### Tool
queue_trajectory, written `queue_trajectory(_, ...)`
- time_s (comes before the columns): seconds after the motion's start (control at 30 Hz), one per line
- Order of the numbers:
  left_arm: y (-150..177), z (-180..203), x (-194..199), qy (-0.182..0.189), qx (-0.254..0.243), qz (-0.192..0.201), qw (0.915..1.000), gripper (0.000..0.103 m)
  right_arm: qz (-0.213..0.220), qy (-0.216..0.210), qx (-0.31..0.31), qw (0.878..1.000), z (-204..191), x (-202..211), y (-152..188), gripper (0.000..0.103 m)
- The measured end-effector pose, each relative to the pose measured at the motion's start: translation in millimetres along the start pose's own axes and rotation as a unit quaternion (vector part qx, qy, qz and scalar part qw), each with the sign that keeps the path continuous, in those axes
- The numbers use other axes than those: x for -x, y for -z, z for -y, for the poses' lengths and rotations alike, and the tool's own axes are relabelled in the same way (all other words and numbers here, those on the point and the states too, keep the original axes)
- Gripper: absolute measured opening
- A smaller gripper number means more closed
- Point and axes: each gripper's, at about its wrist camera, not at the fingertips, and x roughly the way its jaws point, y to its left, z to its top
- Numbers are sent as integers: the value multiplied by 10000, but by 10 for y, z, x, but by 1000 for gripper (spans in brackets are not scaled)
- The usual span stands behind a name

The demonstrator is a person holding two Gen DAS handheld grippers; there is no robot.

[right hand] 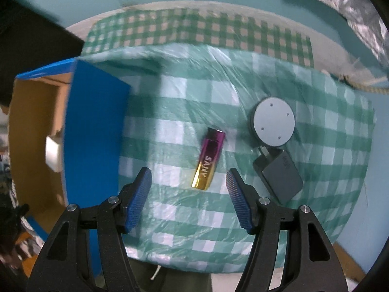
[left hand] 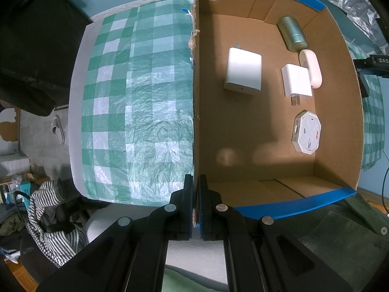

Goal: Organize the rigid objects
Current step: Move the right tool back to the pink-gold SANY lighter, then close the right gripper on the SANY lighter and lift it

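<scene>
The bar (right hand: pixel 208 158), a small purple-and-gold metal piece lettered SANY, lies on the checked cloth (right hand: pixel 170 214) of the desk, just ahead of the right hand-held gripper (right hand: pixel 189 182), whose jaws stand wide with nothing between them. It looks stiff, light and slick; the flat long sides seem the surest place to pinch. Its long axis runs away from the gripper, tilted slightly right, gold end nearest. The left hand-held gripper (left hand: pixel 196 189) is clamped on the wall of the box (left hand: pixel 255 126), where chargers already lie.
</scene>
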Motion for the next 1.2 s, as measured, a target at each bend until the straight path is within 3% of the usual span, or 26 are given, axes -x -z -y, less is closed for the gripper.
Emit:
queue_trajectory(0.53,3,-24,-14,43,69,-22,10000,4,-283,71,-475,9984,159,-481,-163,64)
queue_trajectory(0.87,4,-28,-20,51,86,-35,9999,4,-344,130,-635,9973,165,-604,-139,24)
queue_trajectory(1.2,-6,-20,-27,41,75,-41,10000,4,-319,146,-443,9984,166,-576,-53,22)
